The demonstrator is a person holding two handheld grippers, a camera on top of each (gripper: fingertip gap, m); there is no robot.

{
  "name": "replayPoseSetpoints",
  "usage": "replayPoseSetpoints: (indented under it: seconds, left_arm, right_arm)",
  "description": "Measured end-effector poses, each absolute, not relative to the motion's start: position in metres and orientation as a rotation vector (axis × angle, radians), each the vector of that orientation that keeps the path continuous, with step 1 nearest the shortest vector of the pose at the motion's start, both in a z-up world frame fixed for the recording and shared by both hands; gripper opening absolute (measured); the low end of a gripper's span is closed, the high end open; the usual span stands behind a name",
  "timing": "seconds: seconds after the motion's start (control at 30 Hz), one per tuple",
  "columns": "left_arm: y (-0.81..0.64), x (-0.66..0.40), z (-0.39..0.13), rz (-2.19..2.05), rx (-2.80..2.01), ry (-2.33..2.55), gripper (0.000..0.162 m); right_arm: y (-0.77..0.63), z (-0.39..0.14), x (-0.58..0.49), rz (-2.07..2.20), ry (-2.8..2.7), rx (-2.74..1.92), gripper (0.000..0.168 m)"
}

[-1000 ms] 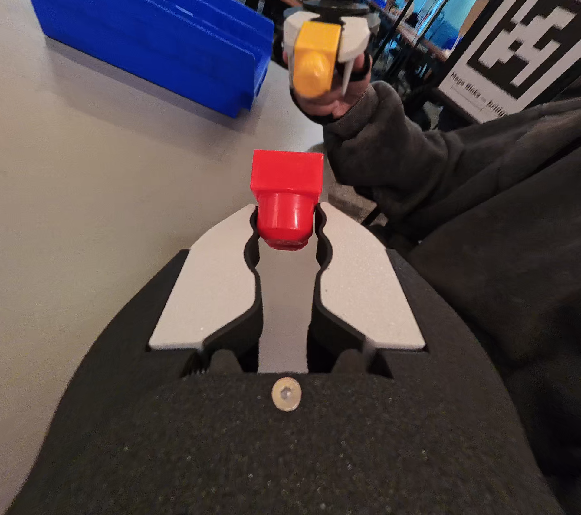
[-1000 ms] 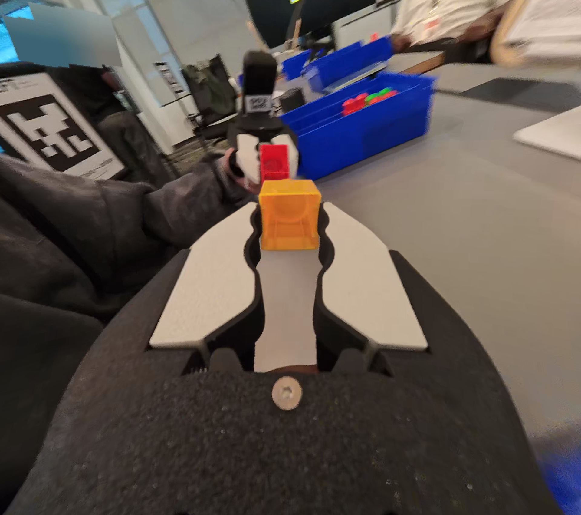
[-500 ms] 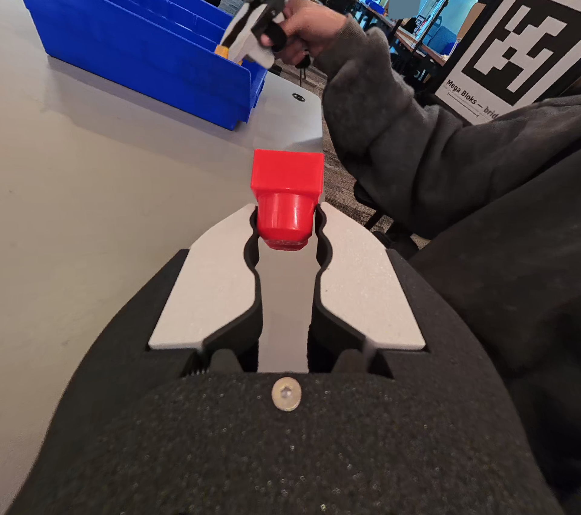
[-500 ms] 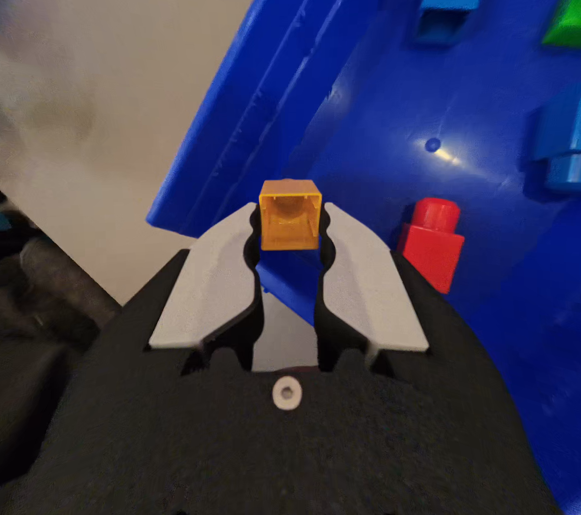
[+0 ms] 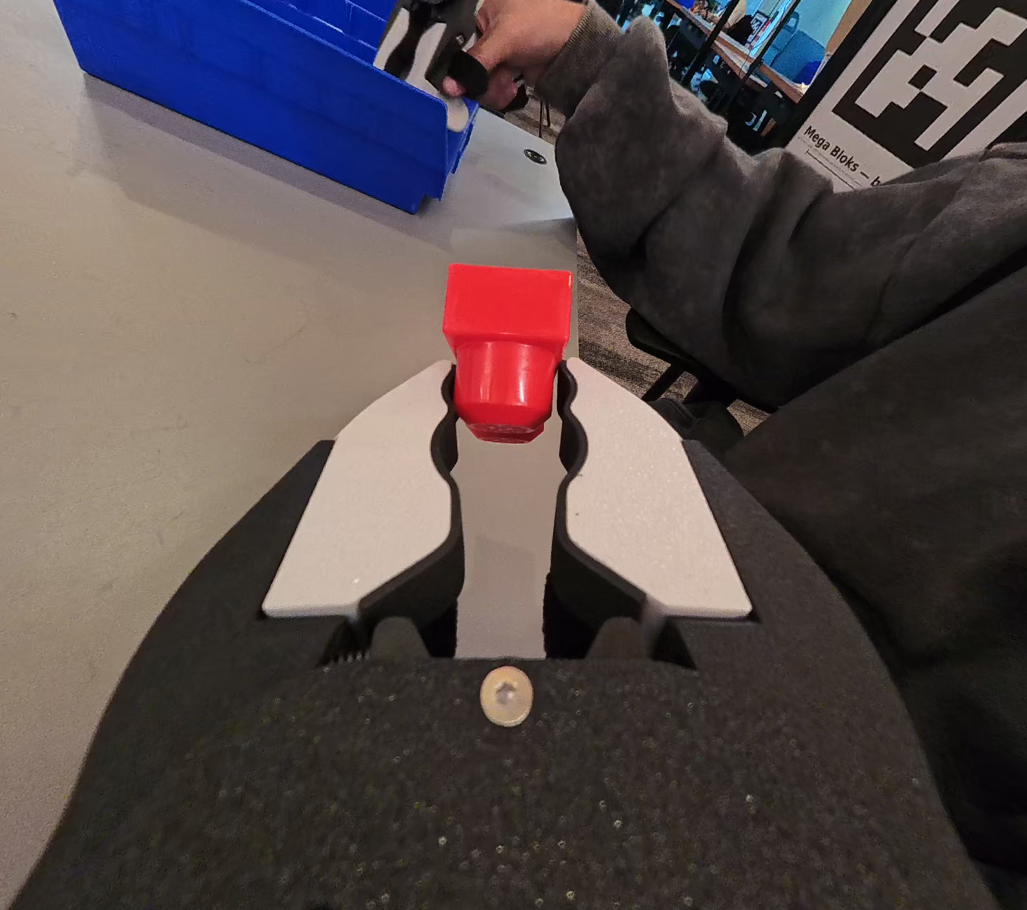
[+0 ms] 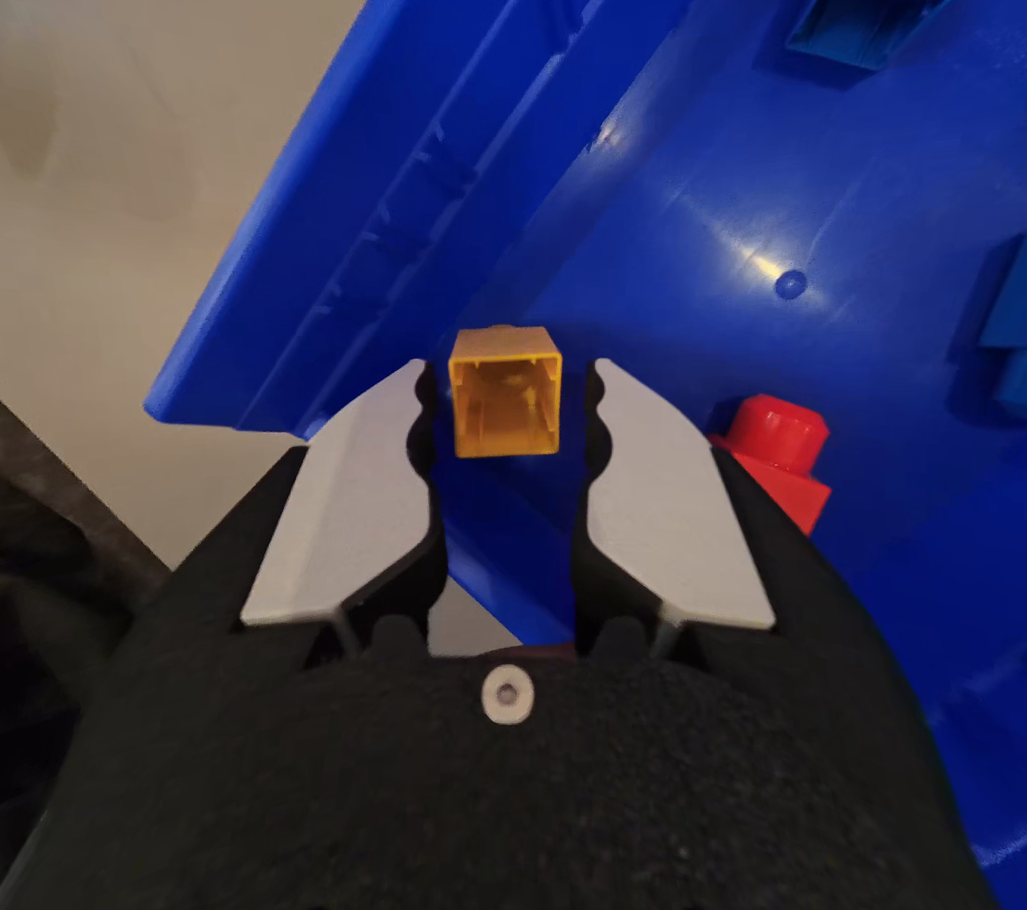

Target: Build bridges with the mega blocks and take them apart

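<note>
Opened since half a second ago, the right gripper (image 6: 507, 397) now has clear gaps around the yellow block (image 6: 505, 391), released over the blue bin (image 6: 694, 227) (teardown, apparently); the left gripper (image 5: 504, 386) stays clamped on the red block (image 5: 507, 327)

Table (image 5: 139, 327): grey, bearing bin.
Bin (image 5: 233, 66): blue plastic, open-topped.
Marker board (image 5: 945, 49): black-and-white, right background.

Red block (image 5: 507, 327) clamped by its round stud between left tool (image 5: 505, 383) fingertips, square body pointing forward. Yellow block (image 6: 505, 400) loose between spread right tool (image 6: 507, 402) fingers, hollow underside facing camera. Second red block (image 6: 778, 455) just right of right tool, stud up.
</note>
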State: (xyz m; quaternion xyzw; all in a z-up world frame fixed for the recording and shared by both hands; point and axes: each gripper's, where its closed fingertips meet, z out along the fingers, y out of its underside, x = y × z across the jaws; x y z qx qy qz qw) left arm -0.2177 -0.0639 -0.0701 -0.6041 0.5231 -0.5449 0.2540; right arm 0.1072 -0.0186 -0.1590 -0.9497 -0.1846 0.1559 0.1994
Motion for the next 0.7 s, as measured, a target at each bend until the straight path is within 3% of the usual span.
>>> replayPoseSetpoints:
  seconds: [0.13,0.27,0.33,0.43,0.57,0.7]
  left_arm:
    - [-0.063,-0.217,-0.07,-1.473,-1.643,1.419,0.033]
    - [-0.064,-0.215,-0.07,-1.458,-1.646,1.428,0.033]
    - [-0.065,-0.213,-0.072,-1.446,-1.649,1.438,0.033]
    - [-0.066,-0.211,-0.075,-1.419,-1.654,1.458,0.033]
    - [-0.063,-0.21,-0.082,-1.331,-1.702,1.495,0.033]
    - [-0.037,-0.213,-0.095,-0.928,-1.88,1.623,0.033]
  right_arm:
    - [-0.016,-0.127,0.107,0.338,-0.459,-2.464,0.06]
    - [-0.028,-0.054,0.091,0.177,-0.26,-2.059,0.066]
    - [-0.048,-0.034,0.054,0.26,-0.179,-1.823,0.053]
    - [-0.076,-0.059,-0.01,0.301,-0.256,-1.76,0.059]
    - [-0.099,-0.079,-0.049,0.254,-0.345,-1.696,0.055]
    - [-0.101,-0.076,-0.052,0.183,-0.38,-1.676,0.047]
